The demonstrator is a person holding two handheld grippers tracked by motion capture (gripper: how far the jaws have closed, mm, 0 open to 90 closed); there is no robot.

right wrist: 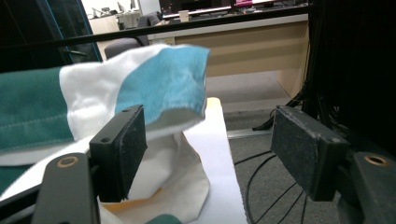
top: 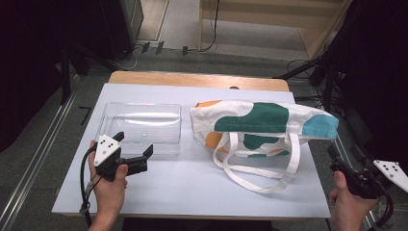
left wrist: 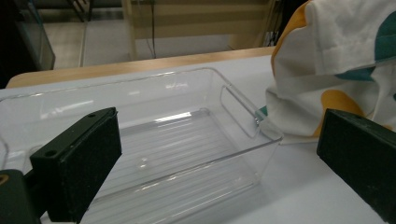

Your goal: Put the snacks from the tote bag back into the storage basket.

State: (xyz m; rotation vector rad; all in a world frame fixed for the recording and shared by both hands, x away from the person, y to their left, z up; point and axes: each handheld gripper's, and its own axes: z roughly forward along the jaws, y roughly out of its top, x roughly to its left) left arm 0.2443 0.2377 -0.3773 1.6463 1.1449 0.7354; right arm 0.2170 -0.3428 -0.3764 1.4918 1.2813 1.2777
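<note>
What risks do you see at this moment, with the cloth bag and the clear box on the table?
1. The tote bag overhangs the table's right edge; a pull from the open right gripper might drag it off.
2. Its long handles lie loose and may snag a jaw.
3. The clear plastic box is hard to see; the open left gripper beside it may knock it.

Even overhead light on pale surface [top: 192,183]; room around it falls to near black at left and right edges. Shadows soft and short. White glare streaks on clear plastic tray [left wrist: 187,140]. Left gripper view sharp at mid-distance, near black jaws soft. Right gripper view: tote bag [right wrist: 159,84] slightly blurred, background desk hazy, right side dark.
</note>
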